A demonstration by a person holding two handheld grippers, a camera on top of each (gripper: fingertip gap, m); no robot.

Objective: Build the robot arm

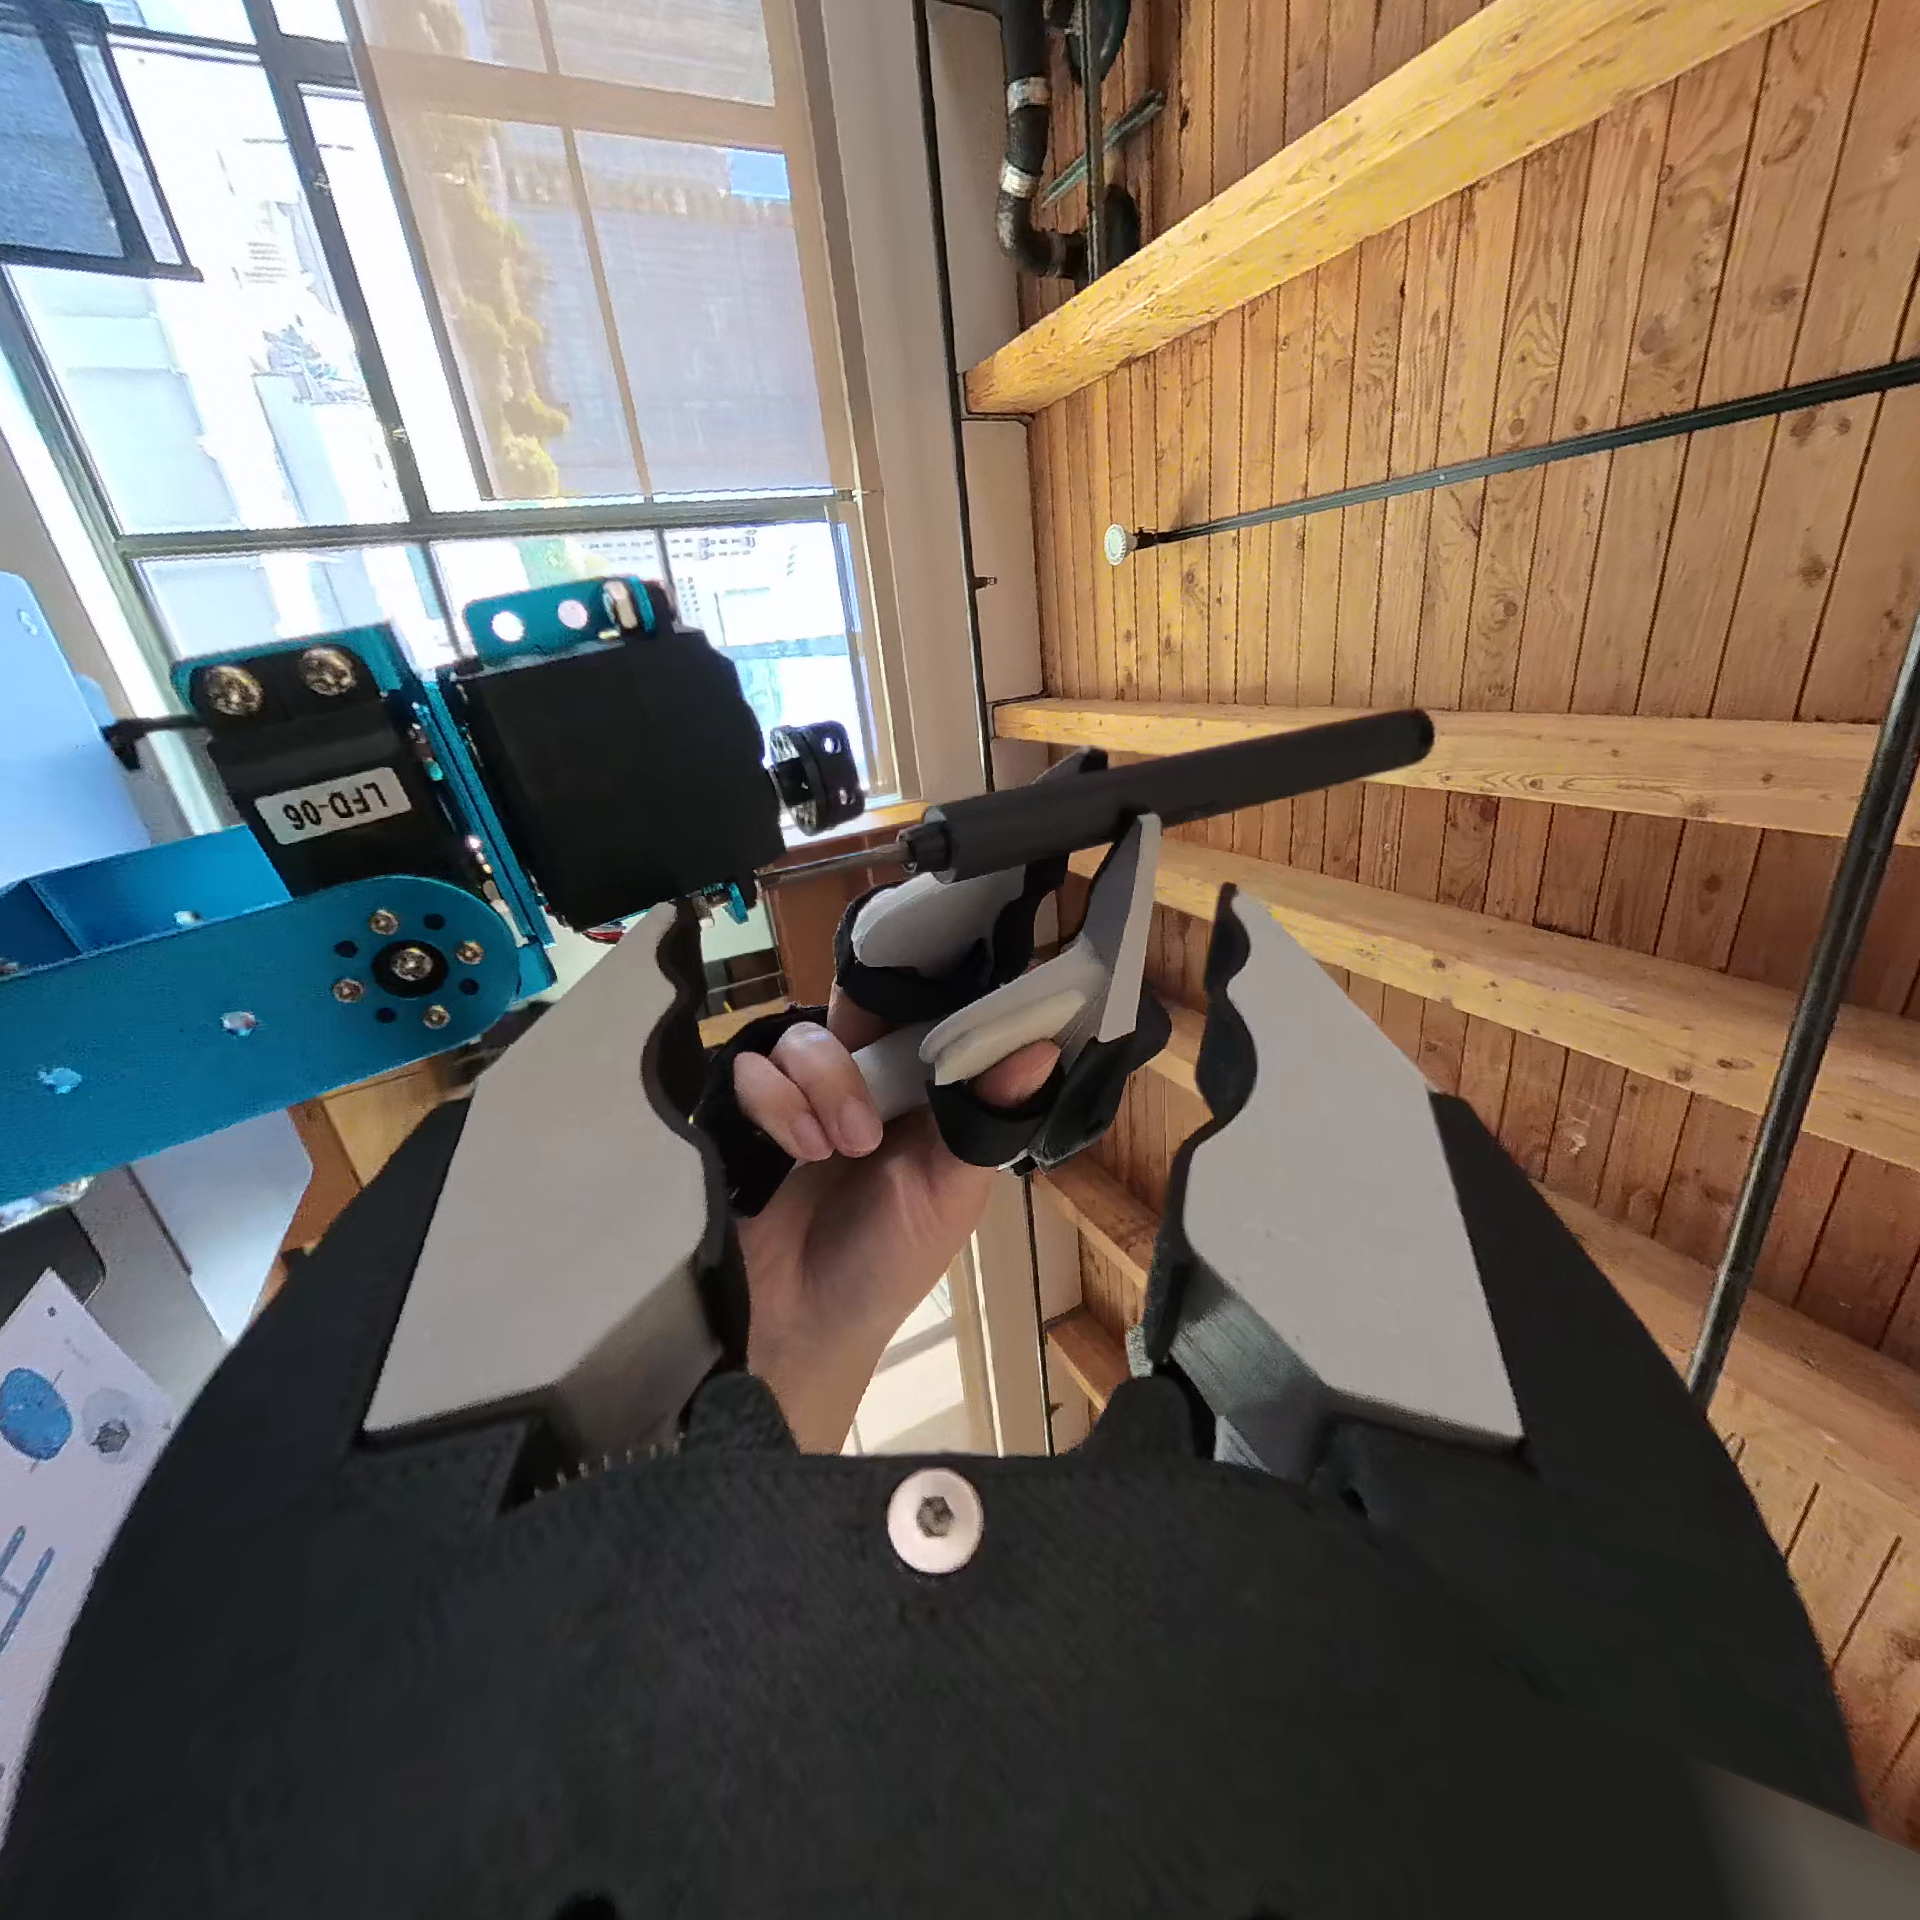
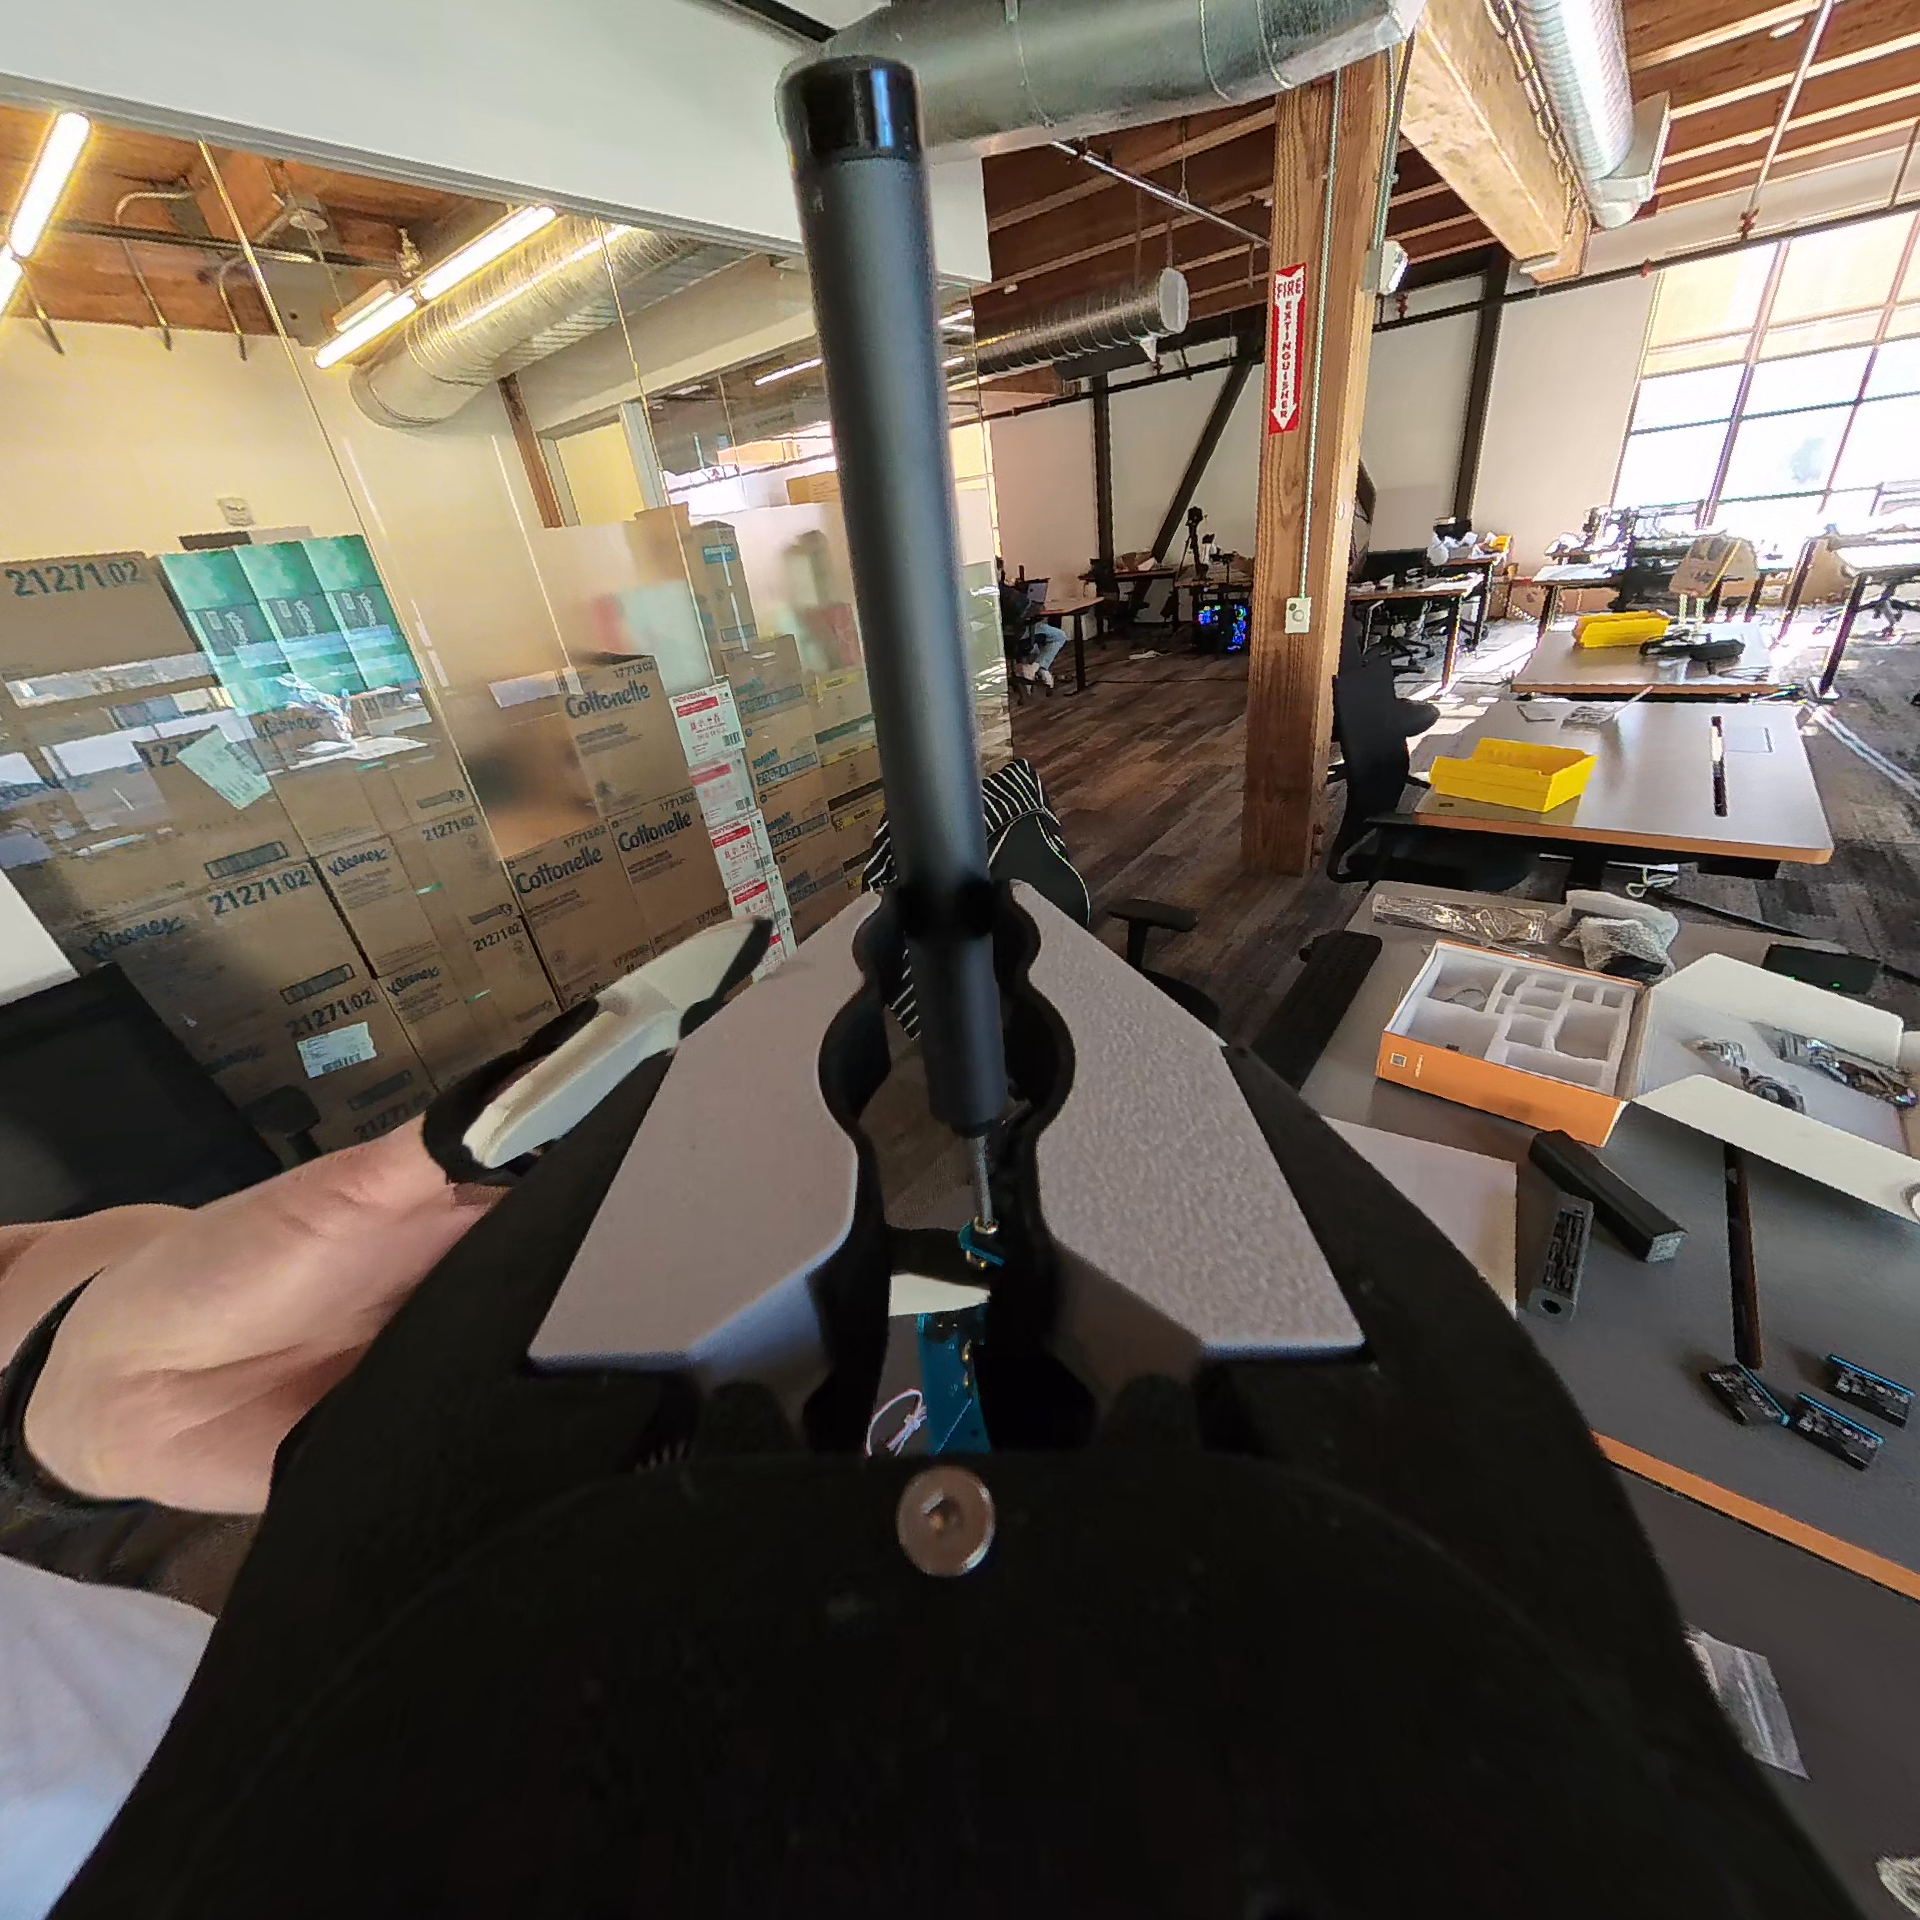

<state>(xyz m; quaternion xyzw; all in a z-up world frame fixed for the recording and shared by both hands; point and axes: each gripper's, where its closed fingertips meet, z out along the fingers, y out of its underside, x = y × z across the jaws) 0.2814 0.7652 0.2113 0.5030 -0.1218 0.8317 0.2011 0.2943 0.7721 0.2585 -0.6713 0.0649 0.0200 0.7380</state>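
My right gripper [image 2: 940, 940] is pinched on a black screwdriver [image 2: 904, 582], with the fingertips clamping the lower part of its handle. The handle stands up past the fingers; its thin metal bit [image 2: 982, 1184] points back toward the gripper base and meets a small blue bracket [image 2: 948, 1377] there. My left gripper [image 1: 951, 935] has its fingers spread wide and grips nothing. In the left wrist view the screwdriver lies just beyond those fingers, its bit reaching a blue metal arm [image 1: 208, 997] fitted with black motor blocks [image 1: 613, 769]. A bare hand [image 1: 831, 1174] holds the right gripper below it.

Handling, as I judge it: the screwdriver is stiff, light and smooth, so it may twist in the pinch. Hold low on the handle, near the bit. A grey table [image 2: 1714, 1247] with an orange box [image 2: 1507, 1039] lies well apart to the right.
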